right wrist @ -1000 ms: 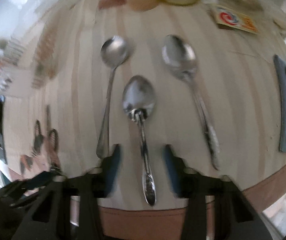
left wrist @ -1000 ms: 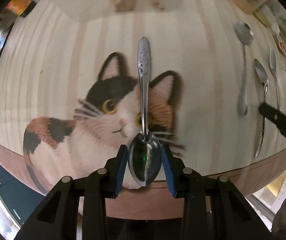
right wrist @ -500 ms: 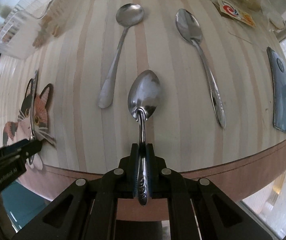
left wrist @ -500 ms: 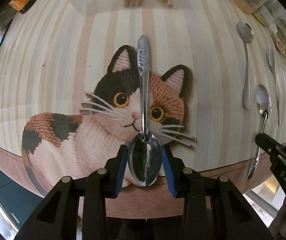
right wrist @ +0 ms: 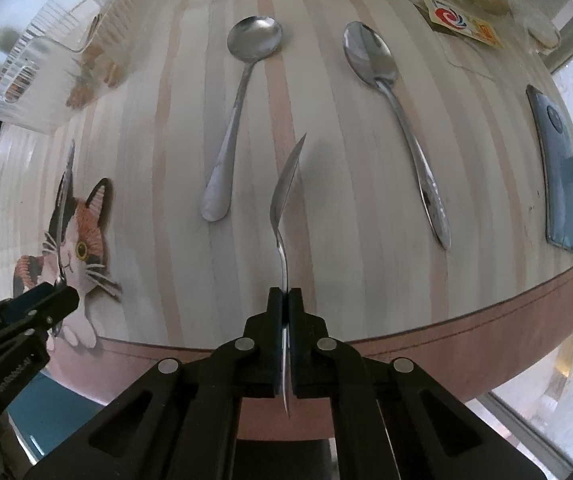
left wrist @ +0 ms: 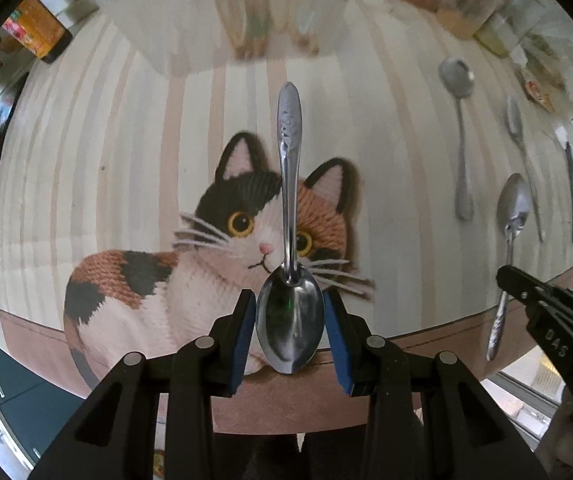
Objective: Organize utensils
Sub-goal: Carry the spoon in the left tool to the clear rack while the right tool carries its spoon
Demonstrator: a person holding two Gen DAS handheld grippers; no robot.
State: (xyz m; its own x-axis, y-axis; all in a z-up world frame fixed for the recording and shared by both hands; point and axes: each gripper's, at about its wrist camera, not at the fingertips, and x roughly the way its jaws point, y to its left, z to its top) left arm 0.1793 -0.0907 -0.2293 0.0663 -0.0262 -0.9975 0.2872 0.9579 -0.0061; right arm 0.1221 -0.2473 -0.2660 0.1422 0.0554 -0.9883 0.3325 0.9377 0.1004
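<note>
- Right wrist view: your right gripper has just been closing, and its jaws now pinch the handle of a spoon. A second ago that spoon lay flat between the open fingers; now it has rolled onto its edge, so you see the bowl side-on and its tip stands off the table.
- That means the right-hand pick is made. The thin handle sits edgewise in the pads, so judge the hold as narrow; a quick swing could let it twist.
- Left wrist view: your left gripper is clamped across the bowl of a second spoon, handle pointing away over the cat mat. The grip looks the same as a second ago; the mat looks a little farther off, so this spoon seems to have been lifted.
- Farther out in the right wrist view, two spoons lie untouched on the table: a round-bowled one to the left, an oval one to the right. A phone lies beyond, near the right edge.
- Farthest, top left, a clear bin holds what look like other utensils, blurred. That is likely where both spoons go.
- With both hands loaded, two spoons remain, so you are roughly midway.
</note>
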